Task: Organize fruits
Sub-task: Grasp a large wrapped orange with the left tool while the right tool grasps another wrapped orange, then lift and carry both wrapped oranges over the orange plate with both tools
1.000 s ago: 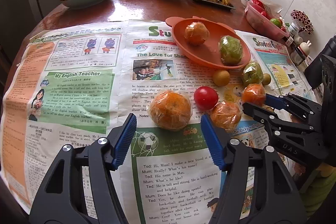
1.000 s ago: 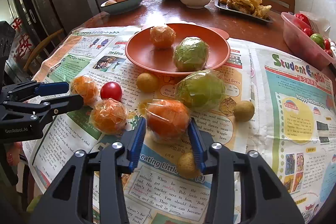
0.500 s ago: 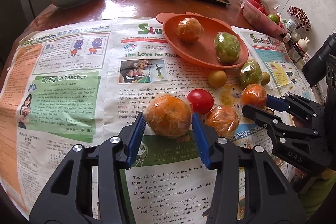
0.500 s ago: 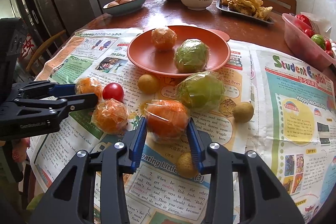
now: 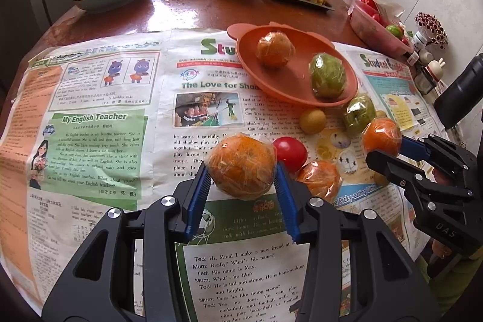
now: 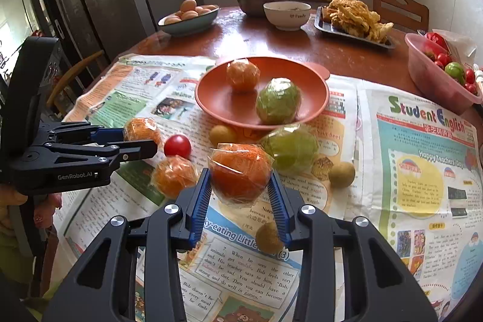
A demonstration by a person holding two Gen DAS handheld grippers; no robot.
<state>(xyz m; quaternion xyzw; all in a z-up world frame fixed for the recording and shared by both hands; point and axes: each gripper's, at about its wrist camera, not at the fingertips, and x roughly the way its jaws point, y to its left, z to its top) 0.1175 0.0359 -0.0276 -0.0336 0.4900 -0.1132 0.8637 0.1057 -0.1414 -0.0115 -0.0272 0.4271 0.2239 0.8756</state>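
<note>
The left hand-held gripper (image 5: 243,186) is closed on a plastic-wrapped orange (image 5: 242,165), its blue pads pressed against both sides of the fruit, just above the newspaper (image 5: 120,116) that covers the round wooden counter (image 5: 187,8); the right hand-held gripper (image 6: 240,195) likewise clamps a second wrapped orange (image 6: 240,172), redder in tone, between its blue pads — whether either fruit is clear of the paper I cannot tell; between the two held fruits a third wrapped orange (image 6: 174,175) lies on the paper, with a red tomato (image 6: 177,145) just behind it; a wrapped green fruit (image 6: 289,147) sits beside the right gripper's orange, touching the near rim of the orange plate (image 6: 217,98); on that plate rest a wrapped orange (image 6: 243,74) and another wrapped green fruit (image 6: 278,100), apart from one another; three small yellowish-brown fruits lie loose on the newspaper — one (image 6: 222,135) close to the plate's rim, one (image 6: 341,174) off to the right, one (image 6: 268,237) under the right gripper's finger; further back stand a bowl of eggs (image 6: 188,17) and a pink basin (image 6: 434,80) of small red and green produce.
</note>
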